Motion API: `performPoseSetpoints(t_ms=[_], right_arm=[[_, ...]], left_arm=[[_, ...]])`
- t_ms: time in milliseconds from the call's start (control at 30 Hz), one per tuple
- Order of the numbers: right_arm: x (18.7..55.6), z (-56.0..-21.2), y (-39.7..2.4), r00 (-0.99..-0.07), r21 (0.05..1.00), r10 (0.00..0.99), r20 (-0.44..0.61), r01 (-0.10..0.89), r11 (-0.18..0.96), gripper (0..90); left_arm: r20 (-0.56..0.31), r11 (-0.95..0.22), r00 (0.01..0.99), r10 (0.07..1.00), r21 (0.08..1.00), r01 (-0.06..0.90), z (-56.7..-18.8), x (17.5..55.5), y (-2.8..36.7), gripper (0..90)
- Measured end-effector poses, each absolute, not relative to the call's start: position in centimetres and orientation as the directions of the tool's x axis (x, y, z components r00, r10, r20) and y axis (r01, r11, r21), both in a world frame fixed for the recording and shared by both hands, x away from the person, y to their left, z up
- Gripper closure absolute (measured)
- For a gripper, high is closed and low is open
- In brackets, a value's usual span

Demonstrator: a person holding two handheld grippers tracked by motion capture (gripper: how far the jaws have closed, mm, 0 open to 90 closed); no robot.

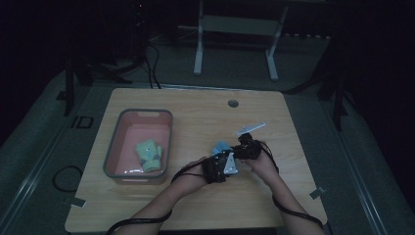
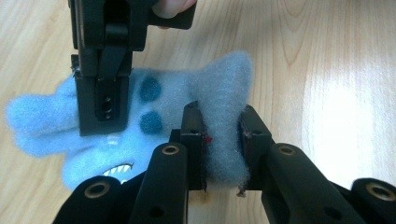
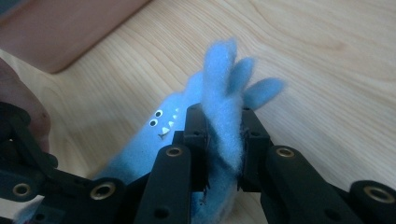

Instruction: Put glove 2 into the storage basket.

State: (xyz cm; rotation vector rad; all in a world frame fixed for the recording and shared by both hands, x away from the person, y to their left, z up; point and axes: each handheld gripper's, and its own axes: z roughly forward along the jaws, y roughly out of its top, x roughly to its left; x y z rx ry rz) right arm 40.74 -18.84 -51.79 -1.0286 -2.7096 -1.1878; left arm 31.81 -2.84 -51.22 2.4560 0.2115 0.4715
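Both grippers are clamping the fuzzy light-blue felt monster glove (image 2: 187,93): left gripper (image 2: 219,140) is pinching one edge, right gripper (image 3: 223,144) is pinching near the fingers. Glove is hanging between them, probably just above the wooden table (image 1: 205,117), right of the grey-rimmed pink plastic bin (image 1: 115,147).

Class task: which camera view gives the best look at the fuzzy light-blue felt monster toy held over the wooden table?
The left gripper view: the fuzzy light-blue felt monster toy spreads wide, with dark spots and teeth. The right gripper view shows its eyes, teeth and edge-on felt. The high view shows a small blue patch between the grippers.
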Motion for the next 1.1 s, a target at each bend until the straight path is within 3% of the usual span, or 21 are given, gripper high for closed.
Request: performPoseSetpoints(t_ms=[1100], right_arm=[[41.2, -44.7, -10.3, -0.858, 0.725, 0.463, 0.220, 0.462, 0.511, 77.6]], left_arm=[[0.349, -0.817, 0.875, 0.336, 0.569, 0.087, -43.8, 30.6, 5.2, 76.6]])
